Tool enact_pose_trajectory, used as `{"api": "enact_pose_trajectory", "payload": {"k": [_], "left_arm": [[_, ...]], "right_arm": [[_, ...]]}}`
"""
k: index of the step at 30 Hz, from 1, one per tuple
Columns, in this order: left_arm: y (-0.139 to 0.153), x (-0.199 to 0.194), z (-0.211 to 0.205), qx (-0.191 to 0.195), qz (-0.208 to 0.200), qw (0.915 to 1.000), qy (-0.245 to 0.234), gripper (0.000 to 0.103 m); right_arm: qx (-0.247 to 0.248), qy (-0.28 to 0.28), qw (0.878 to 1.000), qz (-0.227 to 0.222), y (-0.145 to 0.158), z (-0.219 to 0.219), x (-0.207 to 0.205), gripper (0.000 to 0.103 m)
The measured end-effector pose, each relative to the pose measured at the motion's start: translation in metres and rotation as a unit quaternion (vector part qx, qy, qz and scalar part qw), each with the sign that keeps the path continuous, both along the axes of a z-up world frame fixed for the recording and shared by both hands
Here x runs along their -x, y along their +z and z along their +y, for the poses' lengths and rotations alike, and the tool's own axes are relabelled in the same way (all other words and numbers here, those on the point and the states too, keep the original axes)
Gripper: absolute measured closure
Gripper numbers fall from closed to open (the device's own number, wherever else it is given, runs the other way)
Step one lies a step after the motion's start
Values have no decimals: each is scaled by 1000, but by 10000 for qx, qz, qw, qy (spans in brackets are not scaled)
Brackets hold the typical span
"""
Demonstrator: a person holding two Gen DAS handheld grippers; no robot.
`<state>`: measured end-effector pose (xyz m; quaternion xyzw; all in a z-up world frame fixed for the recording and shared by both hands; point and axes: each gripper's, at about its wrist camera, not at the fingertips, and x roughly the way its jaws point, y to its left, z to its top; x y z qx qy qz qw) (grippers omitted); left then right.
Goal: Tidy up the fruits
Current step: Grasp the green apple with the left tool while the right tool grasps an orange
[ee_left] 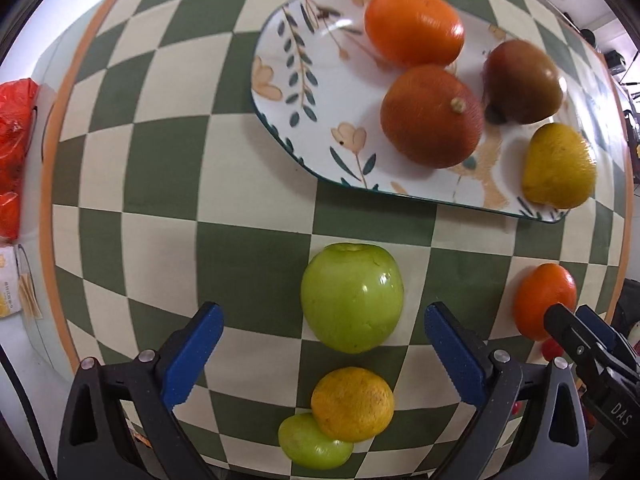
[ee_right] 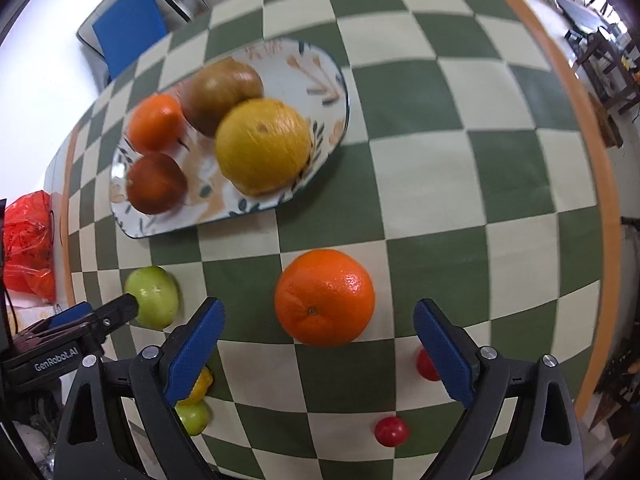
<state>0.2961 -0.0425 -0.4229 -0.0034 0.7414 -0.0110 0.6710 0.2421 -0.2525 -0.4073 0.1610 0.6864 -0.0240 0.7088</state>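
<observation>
My left gripper (ee_left: 320,344) points down at the checked tablecloth, jaws wide open, with a green apple (ee_left: 352,297) lying between the blue pads and touching neither. Nearer me lie a yellow-orange citrus (ee_left: 352,403) and a small green fruit (ee_left: 312,446). My right gripper (ee_right: 320,344) is open too, over an orange (ee_right: 325,297) that sits between its pads. The floral plate (ee_left: 296,92) holds several fruits: an orange, a dark red one, a brownish one and a yellow one. In the right wrist view the same plate (ee_right: 324,76) is at upper left.
Two small red fruits (ee_right: 391,431) (ee_right: 426,366) lie near the right gripper. A red plastic bag (ee_left: 14,152) sits off the cloth's left edge. The other gripper's black tip (ee_left: 580,336) shows at right, beside the orange (ee_left: 542,296). A blue chair (ee_right: 128,32) stands beyond the table.
</observation>
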Motion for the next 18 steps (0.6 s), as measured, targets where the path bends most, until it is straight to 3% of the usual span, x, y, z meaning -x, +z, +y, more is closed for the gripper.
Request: {"api": "enact_pose_trajectory", "payload": {"k": [4, 6, 9, 11, 18], "left_arm": [[-13, -2, 0, 138, 75, 9999, 72, 4], [-16, -2, -1, 193, 48, 9998, 56, 25], [-18, 1, -1, 374, 31, 9993, 78, 49], [-13, 6, -2, 243, -77, 9997, -16, 50], [-15, 38, 16, 77, -45, 9999, -126, 50]], "right_arm": [[-24, -43, 9998, 180, -22, 1, -2, 6], [-62, -93, 9996, 252, -31, 0, -3, 11], [-119, -122, 9994, 293, -39, 0, -3, 26], [-290, -128, 9992, 244, -42, 1, -2, 35], [-299, 443, 9977, 421, -46, 25, 16, 36]]}}
